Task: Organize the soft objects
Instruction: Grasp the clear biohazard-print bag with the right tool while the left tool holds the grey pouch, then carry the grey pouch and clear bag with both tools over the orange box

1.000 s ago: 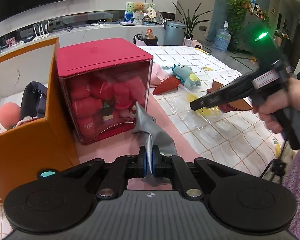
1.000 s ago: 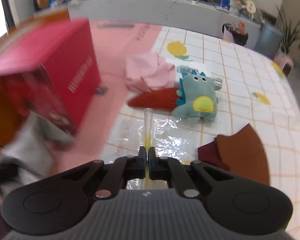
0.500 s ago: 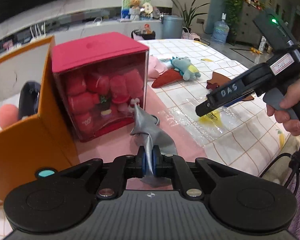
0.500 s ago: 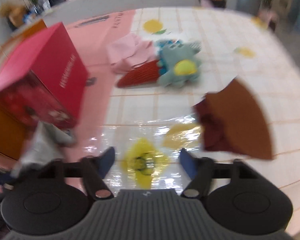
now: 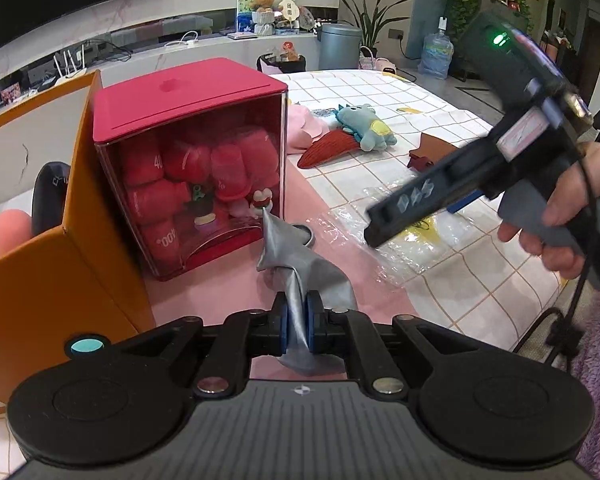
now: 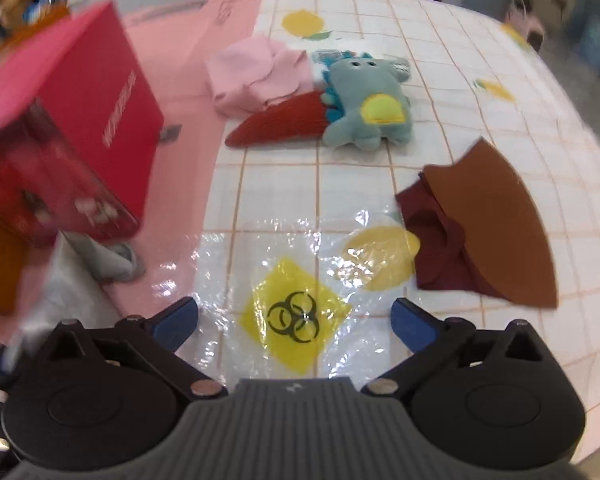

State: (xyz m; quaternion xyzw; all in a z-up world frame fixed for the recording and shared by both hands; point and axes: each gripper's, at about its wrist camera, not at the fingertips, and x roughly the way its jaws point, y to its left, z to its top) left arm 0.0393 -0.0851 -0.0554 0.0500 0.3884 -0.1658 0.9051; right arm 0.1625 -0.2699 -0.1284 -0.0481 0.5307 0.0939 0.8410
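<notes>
Tablecloth (image 6: pixel 440 92), white with an orange grid and lemon prints, is taking up most of the view, with a pink mat (image 5: pixel 340 256) lying over its left part. On that mat one red box (image 5: pixel 188 168) with a clear front is standing, packed with red plush pieces, and one orange box (image 5: pixel 60 264) is sitting just beside it on the left.

Next in size, one clear plastic bag (image 6: pixel 300 280) printed with a yellow biohazard diamond is lying flat and crinkled on the cloth. The right gripper (image 6: pixel 296 320) is hovering directly above it, its jaws having just been swinging apart to full width, blue pads well clear of the bag and nothing pressed between them. The person's hand (image 5: pixel 560 216) is wrapping its handle.

Beyond it, one brown felt piece (image 6: pixel 496 232) is resting over one dark maroon piece (image 6: pixel 432 236), touching the bag's right edge. Farther back, one folded pink cloth (image 6: pixel 256 72), one red knitted cone shape (image 6: pixel 284 124) and one teal plush dinosaur (image 6: pixel 368 108) with a yellow belly are lying bunched together, touching.

Smallest now: one grey cloth (image 5: pixel 296 256), shiny and twisted, is draping from in front of the red box up into the left gripper (image 5: pixel 298 328), whose pads are pinching it tight.
</notes>
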